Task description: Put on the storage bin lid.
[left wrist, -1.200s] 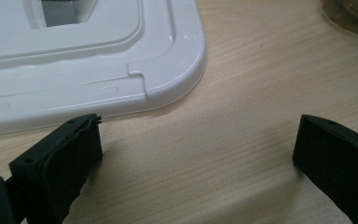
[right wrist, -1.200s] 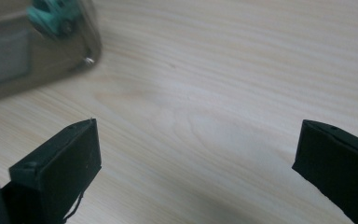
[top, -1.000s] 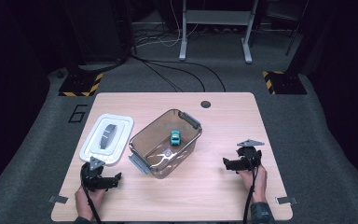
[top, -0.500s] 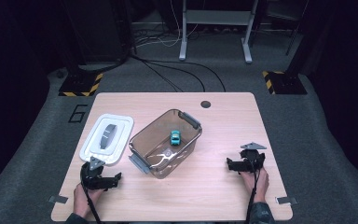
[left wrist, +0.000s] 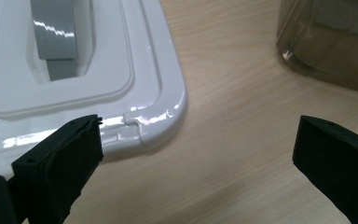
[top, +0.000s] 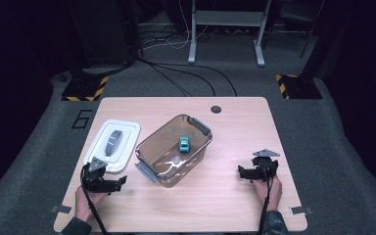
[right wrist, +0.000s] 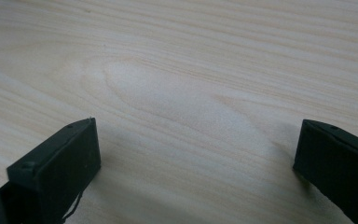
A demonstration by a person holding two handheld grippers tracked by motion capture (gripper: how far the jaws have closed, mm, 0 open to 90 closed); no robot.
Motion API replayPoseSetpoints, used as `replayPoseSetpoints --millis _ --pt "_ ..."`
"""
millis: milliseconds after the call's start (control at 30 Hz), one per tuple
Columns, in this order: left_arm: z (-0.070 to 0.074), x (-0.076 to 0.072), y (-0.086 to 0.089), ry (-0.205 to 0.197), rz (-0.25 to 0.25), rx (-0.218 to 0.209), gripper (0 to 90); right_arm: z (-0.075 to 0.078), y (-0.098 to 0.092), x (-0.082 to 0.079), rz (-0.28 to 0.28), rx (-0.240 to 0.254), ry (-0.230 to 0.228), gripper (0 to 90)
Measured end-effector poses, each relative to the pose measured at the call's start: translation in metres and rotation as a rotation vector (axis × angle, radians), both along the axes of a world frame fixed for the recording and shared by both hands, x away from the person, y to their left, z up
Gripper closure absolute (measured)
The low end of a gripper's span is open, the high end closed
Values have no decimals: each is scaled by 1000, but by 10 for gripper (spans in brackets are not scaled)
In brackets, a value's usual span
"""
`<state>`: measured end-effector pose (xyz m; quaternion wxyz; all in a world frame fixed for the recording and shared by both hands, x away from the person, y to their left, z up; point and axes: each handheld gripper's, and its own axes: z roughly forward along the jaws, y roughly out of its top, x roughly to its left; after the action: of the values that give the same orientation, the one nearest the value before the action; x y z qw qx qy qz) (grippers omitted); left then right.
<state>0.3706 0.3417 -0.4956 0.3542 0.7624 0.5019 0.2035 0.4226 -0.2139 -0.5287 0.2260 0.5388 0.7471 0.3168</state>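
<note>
Each black hand-held gripper (top: 121, 182) has blocky matte jaws, a trailing black cable and a grey plate.

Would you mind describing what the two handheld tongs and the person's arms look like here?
Both tongs are black. The left tongs and the right tongs each end in two blocky, flat-faced black jaws with a small hole near the tip. A grey three-cornered plate tops the right one, a smaller grey plate the left. A thin black cable trails back from each. A dark sleeve covers the forearm.
</note>
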Motion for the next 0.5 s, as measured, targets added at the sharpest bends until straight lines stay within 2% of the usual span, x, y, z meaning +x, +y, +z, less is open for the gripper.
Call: replayPoseSetpoints --millis 367,433,500 --pt "16 43 18 -20 60 -21 0 0 -1 0 -2 2 -3 9" --pt "16 51 19 -42 88 -1 0 0 -1 0 -3 3 -4 10" --pt "14 60 20 -36 101 7 0 0 0 0 -4 2 -4 11"
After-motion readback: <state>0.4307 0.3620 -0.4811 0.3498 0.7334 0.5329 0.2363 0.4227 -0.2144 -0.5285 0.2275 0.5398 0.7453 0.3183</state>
